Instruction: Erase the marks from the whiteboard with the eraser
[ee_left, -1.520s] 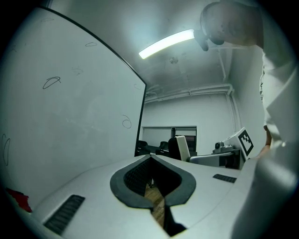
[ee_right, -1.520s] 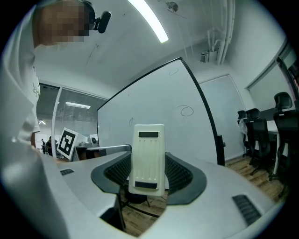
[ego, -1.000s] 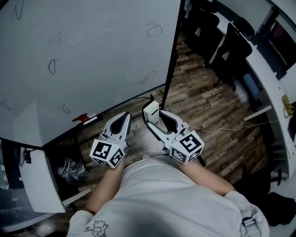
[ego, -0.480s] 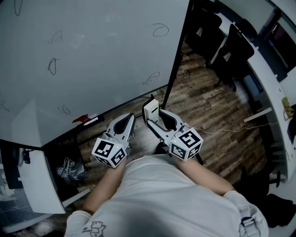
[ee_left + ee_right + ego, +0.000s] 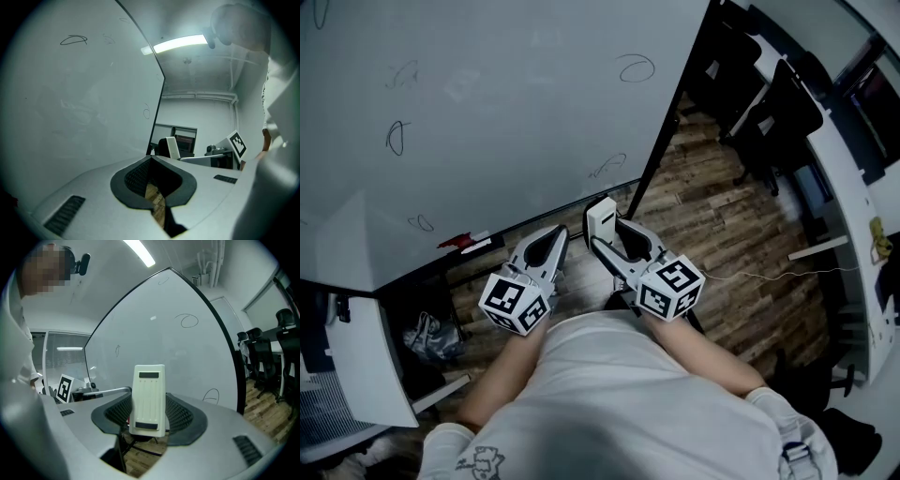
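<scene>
Head view: I hold both grippers close in front of my torso, side by side, near the lower edge of the whiteboard.

Right gripper: jaws are closed on the eraser. In the right gripper view the cream eraser stands upright between the ribbed pads, its upper end well past the jaw tips, and the gripper clamps its lower part. The eraser sits near the board's lower right corner, over the wooden floor, and is not against the writing surface.

Left gripper: jaws are drawn together and meet at the tips. The left gripper view shows nothing held, only floor through the slot behind the gripper tips.

Whiteboard marks on show:
- A loop far right
- A scribble near the lower right
- A loop at left
- A small one lower left

A red item lies by the board's bottom rail. Black chairs stand far right.
</scene>
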Tool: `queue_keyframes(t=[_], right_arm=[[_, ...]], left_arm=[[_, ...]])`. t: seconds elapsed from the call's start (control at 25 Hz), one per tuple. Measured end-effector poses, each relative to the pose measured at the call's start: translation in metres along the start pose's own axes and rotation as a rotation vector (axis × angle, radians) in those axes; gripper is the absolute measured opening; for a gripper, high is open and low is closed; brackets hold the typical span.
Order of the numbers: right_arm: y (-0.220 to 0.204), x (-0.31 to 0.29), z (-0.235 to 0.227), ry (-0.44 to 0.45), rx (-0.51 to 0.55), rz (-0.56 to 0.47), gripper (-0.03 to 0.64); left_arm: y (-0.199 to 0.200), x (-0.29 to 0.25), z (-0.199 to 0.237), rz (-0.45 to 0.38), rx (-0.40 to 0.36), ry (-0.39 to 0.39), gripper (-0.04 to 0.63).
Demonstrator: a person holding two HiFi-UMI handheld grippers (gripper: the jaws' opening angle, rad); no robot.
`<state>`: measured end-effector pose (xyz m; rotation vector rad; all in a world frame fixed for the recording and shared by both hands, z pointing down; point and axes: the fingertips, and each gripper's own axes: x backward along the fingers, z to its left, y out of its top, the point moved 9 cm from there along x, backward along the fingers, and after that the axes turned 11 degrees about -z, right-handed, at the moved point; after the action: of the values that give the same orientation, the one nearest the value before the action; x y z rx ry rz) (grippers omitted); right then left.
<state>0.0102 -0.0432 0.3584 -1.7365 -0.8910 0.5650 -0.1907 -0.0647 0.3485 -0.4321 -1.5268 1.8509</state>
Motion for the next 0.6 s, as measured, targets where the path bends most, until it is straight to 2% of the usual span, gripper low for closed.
queue_keyframes(t=[0.2,0.36,0.6], right_arm=[[0.004,-0.013,-0.03,0.001,-0.03,0.02,0.229],[0.006,-0.026,-0.058,0.001,-0.016,0.046,0.229],[-0.004,-0.045,-0.109,-0.015,-0.011,0.088,0.229]], left_arm=[[-0.011,-0.023,0.012,0.013,0.003,0.015,0.006],[-0.025,-0.041,0.025,0.031,0.022,0.041,0.006],[-0.041,-0.068,0.042,0.05,0.01,0.09,0.006]])
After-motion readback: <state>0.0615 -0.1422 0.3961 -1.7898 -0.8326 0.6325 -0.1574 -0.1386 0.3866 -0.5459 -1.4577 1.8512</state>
